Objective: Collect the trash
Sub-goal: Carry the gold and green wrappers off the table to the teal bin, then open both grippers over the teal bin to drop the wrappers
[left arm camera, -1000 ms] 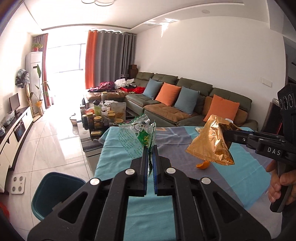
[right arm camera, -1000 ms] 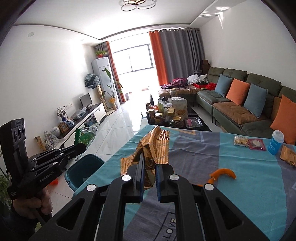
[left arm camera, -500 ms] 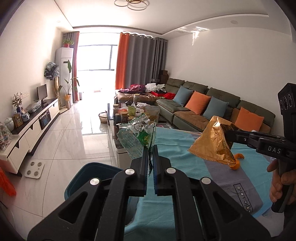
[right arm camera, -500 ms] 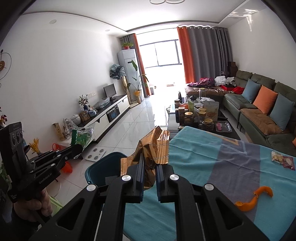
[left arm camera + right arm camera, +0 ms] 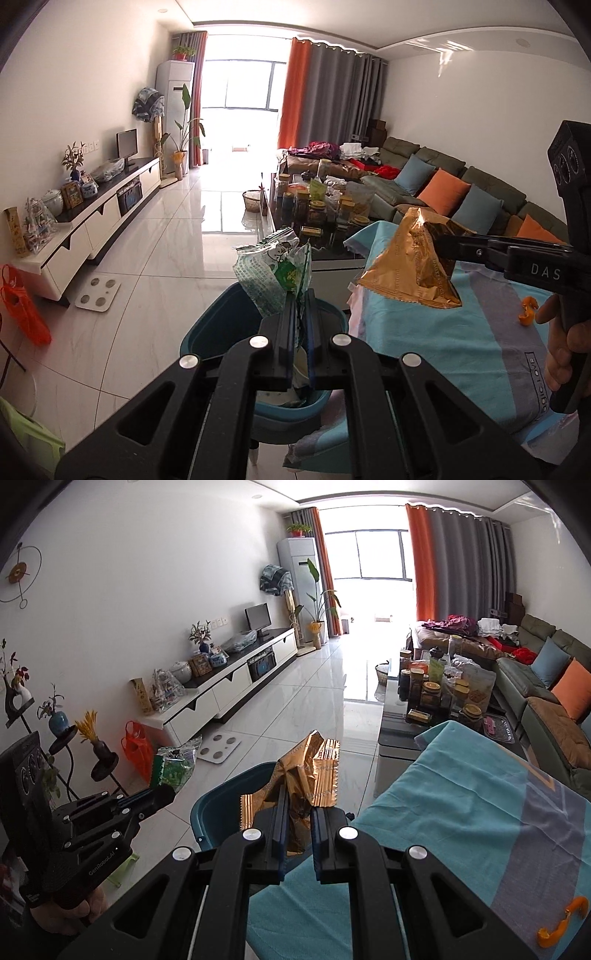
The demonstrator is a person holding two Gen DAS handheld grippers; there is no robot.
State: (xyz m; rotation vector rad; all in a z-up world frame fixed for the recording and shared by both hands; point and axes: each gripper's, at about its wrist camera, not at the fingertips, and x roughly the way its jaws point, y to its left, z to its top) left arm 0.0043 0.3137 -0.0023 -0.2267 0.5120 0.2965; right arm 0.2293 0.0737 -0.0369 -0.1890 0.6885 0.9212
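Right at the front of your left wrist view, your left gripper (image 5: pixel 300 295) is clamped on a crumpled green-and-clear plastic snack wrapper (image 5: pixel 273 275), which sticks up out of the closed jaws, and directly below it on the floor is the dark teal plastic trash bin (image 5: pixel 207 328) with some pale rubbish already in it. Your right gripper (image 5: pixel 298 805) is pinched tight on a crinkly gold foil snack bag (image 5: pixel 303 771), held over the corner of the table where the teal-and-grey tablecloth (image 5: pixel 461 812) hangs, with the bin's rim just past it. From the left camera that gold bag hangs just beside the green one, above the table edge. A curled bit of orange peel (image 5: pixel 561 921) lies on the cloth, well apart from both bags. Further out there's a black coffee table crowded with jars (image 5: pixel 317 214), then the long olive-green sofa with orange and blue cushions (image 5: pixel 461 184).
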